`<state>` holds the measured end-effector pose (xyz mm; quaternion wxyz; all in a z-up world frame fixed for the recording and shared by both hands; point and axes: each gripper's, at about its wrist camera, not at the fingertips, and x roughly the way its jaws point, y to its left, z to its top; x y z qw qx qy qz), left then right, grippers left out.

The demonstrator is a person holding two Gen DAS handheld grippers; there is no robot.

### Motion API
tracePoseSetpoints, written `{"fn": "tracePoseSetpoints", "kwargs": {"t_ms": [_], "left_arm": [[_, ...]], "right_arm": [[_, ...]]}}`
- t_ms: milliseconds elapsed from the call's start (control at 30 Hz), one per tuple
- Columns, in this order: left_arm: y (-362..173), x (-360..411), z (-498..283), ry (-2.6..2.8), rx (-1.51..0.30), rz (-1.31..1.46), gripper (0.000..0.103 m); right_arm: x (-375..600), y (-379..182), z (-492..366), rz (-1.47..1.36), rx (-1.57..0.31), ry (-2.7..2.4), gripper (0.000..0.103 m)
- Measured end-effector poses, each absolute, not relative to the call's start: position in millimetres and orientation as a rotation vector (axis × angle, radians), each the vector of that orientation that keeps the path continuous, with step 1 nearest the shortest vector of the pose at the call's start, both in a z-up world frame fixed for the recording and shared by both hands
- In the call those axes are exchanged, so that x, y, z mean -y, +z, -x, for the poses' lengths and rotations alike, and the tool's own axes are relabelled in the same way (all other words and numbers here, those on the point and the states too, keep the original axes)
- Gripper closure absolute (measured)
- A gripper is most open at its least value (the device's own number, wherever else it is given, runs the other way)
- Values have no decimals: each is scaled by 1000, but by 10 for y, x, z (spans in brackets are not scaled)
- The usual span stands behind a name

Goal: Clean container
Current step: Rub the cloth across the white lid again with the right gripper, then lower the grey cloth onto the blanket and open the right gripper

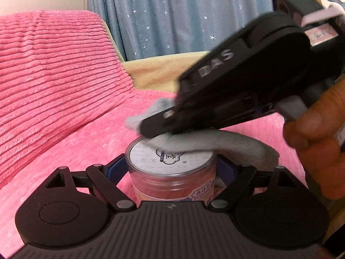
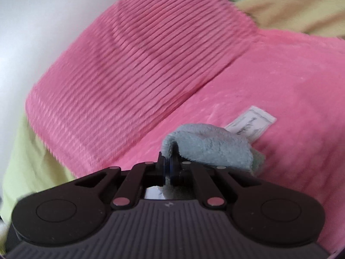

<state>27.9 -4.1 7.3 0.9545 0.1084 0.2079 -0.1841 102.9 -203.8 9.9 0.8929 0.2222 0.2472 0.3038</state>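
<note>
The left gripper (image 1: 172, 168) gripped the container (image 1: 172, 172) at the lower centre of the left wrist frame. Its jaws were clamped on the clear side wall, one on each side. The container stood upright, with its white printed lid (image 1: 170, 156) facing up.

The right gripper (image 1: 155, 127) entered from the upper right of the same frame, angled down toward the lid. Its jaws were clamped on a grey cloth (image 1: 215, 142). The cloth touched the far right part of the lid and trailed to the right past the rim. A hand (image 1: 319, 142) held the gripper body at the right edge of the frame.

In the right wrist frame, the right gripper (image 2: 167, 168) showed its jaws pressed nearly together on a fold of the cloth (image 2: 207, 146), just below frame centre. A white tag (image 2: 252, 120) lay right of centre, touching or just behind the cloth.

A pink blanket (image 1: 75, 140) filled the ground behind the container. A ribbed pink cushion (image 1: 54, 64) occupied the upper left. A blue curtain (image 1: 172, 10) hung at the top.
</note>
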Motion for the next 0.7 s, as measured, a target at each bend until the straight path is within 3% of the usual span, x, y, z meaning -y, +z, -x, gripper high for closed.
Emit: {"fn": "tracePoseSetpoints", "kwargs": {"t_ms": [467,700], "left_arm": [[119,-232,-523,-219,-387,-103,17],[53,-196,-518,-220,-400,-139,17]], "right_arm": [[2558,267,-956,-398,-236,243,100],[1916,-264,-1119,-183,-598,478,100]]}}
